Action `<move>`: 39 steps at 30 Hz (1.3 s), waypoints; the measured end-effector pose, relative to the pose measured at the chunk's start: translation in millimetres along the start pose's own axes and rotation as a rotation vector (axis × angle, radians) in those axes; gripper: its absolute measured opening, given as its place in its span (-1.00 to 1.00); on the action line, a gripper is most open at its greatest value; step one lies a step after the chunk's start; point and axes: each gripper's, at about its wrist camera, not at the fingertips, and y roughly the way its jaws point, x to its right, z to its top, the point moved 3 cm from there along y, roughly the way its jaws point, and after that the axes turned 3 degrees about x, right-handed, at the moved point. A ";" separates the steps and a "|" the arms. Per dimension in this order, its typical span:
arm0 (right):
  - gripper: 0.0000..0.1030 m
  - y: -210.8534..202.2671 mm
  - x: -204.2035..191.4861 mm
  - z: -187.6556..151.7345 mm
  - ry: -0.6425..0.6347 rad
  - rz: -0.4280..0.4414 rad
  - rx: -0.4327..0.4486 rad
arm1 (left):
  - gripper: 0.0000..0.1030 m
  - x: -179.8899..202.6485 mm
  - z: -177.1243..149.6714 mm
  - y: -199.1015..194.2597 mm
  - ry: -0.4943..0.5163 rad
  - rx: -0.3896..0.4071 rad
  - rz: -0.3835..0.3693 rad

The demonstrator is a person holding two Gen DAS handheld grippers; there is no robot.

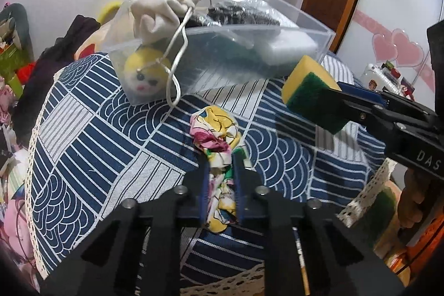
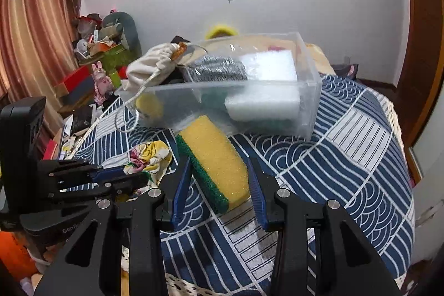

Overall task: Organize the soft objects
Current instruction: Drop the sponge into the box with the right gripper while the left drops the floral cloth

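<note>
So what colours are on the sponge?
Yellow foam with a green scouring layer; clearest in the right wrist view.

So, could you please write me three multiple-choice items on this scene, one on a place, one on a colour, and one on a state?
1. Where does the white drawstring pouch lie?
A. over the corner of the clear box
B. flat on the tablecloth
C. in the right gripper

2. What colours is the sponge?
A. pink and white
B. yellow and green
C. all blue

3. What is the left gripper doing?
A. standing open and holding nothing
B. shut on the sponge
C. shut on the floral cloth

Answers: 1 A, the pouch drapes over the box rim; 2 B, a yellow body with a green scouring layer; 3 C, its pads pinch the crumpled cloth.
</note>
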 end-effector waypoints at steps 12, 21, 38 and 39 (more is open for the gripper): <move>-0.28 -25.2 -3.2 27.1 -0.012 -0.018 0.110 | -0.79 12.2 41.9 -61.7 0.025 0.204 0.009; -0.28 -41.0 2.6 61.5 -0.004 -0.049 0.227 | -0.78 12.1 85.0 -87.2 0.048 0.339 0.027; -0.28 6.9 20.8 75.6 0.041 -0.114 0.198 | -0.78 -16.8 118.2 -1.1 -0.035 0.217 -0.031; -0.28 13.0 21.7 72.2 0.043 -0.114 0.178 | -0.78 -19.1 116.8 7.8 -0.045 0.194 -0.031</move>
